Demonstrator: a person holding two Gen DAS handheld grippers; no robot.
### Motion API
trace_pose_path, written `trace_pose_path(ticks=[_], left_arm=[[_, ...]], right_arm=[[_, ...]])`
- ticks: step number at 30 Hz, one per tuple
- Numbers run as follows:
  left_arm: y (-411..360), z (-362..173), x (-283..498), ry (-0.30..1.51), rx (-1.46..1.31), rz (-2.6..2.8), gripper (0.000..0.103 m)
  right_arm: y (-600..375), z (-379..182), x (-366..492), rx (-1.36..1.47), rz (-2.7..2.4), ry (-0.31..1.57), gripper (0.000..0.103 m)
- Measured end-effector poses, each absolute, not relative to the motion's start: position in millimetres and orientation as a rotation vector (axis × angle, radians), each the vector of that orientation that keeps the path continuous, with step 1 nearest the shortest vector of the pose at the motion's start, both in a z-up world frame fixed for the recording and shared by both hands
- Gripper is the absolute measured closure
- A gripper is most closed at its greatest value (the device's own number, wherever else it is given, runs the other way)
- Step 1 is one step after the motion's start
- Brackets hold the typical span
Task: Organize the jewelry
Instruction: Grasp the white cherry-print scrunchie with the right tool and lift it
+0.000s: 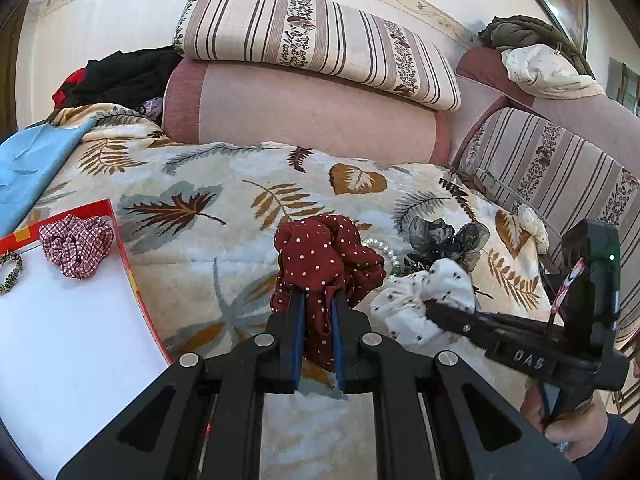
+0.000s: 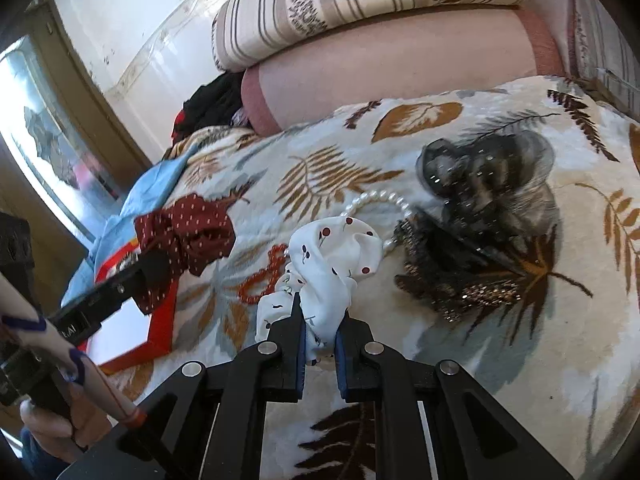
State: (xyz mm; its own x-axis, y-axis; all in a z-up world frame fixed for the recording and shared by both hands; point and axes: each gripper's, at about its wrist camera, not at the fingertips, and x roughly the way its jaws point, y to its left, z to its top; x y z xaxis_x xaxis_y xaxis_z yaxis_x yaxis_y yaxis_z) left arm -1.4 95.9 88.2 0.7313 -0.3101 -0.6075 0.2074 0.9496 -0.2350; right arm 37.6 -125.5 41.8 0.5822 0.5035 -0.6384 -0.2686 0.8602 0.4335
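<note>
My left gripper (image 1: 318, 300) is shut on a dark red polka-dot scrunchie (image 1: 324, 252) and holds it above the leaf-print blanket; the scrunchie also shows in the right wrist view (image 2: 188, 232). My right gripper (image 2: 320, 312) is shut on a white cherry-print scrunchie (image 2: 328, 264), which also shows in the left wrist view (image 1: 420, 292). A pearl bracelet (image 2: 384, 200), a string of red beads (image 2: 264, 272), a black organza bow (image 2: 488, 176) and a glittery brown clip (image 2: 460, 280) lie on the blanket. A red-rimmed white box (image 1: 124, 256) at left holds a checked scrunchie (image 1: 76, 244) and a small hair tie (image 1: 10, 272).
Striped cushions (image 1: 312, 36) and a pink bolster (image 1: 304, 108) line the back of the bed. A blue cloth (image 1: 32, 164) lies at the left and dark clothes (image 1: 120, 76) are piled behind it. A cream scrunchie (image 1: 534, 224) lies near the striped cushion at right.
</note>
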Motion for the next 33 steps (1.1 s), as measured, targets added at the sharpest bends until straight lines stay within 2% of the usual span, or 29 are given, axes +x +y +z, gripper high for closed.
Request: trace_pose_path(ticks=[33], left_arm=[[96.3, 87.4, -0.3, 0.698, -0.142, -0.284, 0.092]], right_arm=[[-130.6, 50.3, 35.1, 0.318, 0.465, 0.802, 0.090]])
